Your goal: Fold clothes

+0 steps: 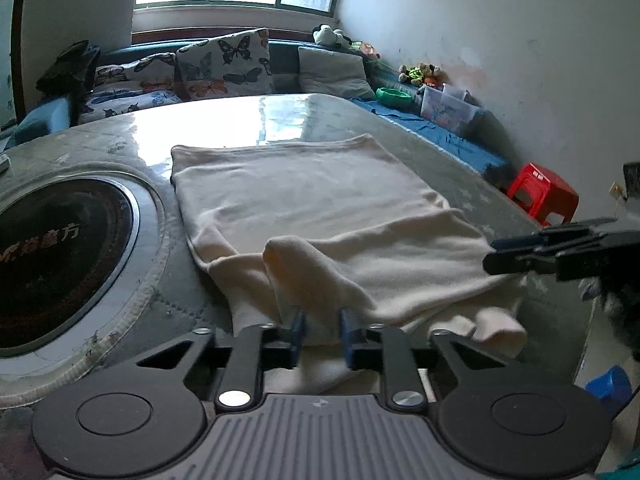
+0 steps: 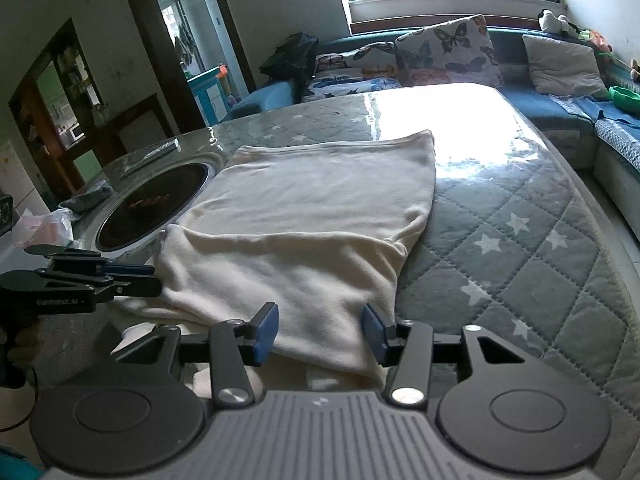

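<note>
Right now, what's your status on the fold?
Left hand-held gripper pinching a raised fold at the near edge of the cream garment. Right hand-held gripper open, astride the near hem. Table ahead, nothing blocking.
</note>
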The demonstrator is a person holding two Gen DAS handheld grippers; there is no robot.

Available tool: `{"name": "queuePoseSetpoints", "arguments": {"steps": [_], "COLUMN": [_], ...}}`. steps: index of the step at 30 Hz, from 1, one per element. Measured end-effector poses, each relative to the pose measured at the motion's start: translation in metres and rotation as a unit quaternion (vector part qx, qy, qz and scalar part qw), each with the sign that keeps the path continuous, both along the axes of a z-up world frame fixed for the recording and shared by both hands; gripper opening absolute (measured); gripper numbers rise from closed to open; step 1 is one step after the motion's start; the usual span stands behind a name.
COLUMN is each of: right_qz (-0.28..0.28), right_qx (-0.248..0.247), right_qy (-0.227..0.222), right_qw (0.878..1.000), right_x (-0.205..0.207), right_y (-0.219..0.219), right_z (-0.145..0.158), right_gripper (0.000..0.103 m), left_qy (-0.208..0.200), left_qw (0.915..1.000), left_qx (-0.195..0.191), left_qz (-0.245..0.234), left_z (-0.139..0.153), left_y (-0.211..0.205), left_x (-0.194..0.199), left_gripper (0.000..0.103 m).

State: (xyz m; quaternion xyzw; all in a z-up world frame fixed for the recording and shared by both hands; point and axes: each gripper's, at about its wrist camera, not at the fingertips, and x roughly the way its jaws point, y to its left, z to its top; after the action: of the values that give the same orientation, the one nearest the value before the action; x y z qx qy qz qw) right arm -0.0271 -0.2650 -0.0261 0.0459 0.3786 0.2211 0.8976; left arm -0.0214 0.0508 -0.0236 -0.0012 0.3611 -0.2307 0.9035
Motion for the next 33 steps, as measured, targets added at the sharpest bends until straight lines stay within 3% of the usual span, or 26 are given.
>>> {"name": "queuePoseSetpoints", "arguments": {"steps": [4, 10, 14, 23, 29, 33], "right_qz": [0.002, 0.016, 0.029, 0.057, 0.076, 0.095], "right_qx": [-0.005, -0.016, -0.019, -0.023, -0.031, -0.039], "right_qy": [-0.001, -0.012, -0.019, -0.034, -0.041, -0.045], "right_qw": [1.000, 1.000, 0.999, 0.998, 0.996, 0.994], "right_x": [0.000, 0.002, 0.004, 0.003, 0.004, 0.007], "right_y": [0.002, 0.011, 0.020, 0.036, 0.047, 0.057], "right_z": [0.001, 0.005, 0.007, 0.017, 0.022, 0.022], "right_gripper": [0.048, 0.048, 0.050, 0.050, 0.050, 0.050], "left_qy": [-0.014, -0.017, -0.022, -0.013, -0.021, -0.034], "left_qw": [0.9997, 0.9990, 0.9994, 0.9999, 0.9997, 0.9986], "left_qx": [-0.006, -0.009, -0.006, 0.008, 0.005, -0.006], "left_qz": [0.019, 0.039, 0.026, 0.002, 0.008, 0.039], "left_z": [0.006, 0.014, 0.015, 0.003, 0.000, 0.008], "left_y": [0.007, 0.022, 0.016, 0.003, 0.006, 0.016], "left_x": [-0.008, -0.016, -0.013, -0.004, -0.008, -0.016], "left_gripper": [0.002, 0.002, 0.009, 0.013, 0.000, 0.000]}}
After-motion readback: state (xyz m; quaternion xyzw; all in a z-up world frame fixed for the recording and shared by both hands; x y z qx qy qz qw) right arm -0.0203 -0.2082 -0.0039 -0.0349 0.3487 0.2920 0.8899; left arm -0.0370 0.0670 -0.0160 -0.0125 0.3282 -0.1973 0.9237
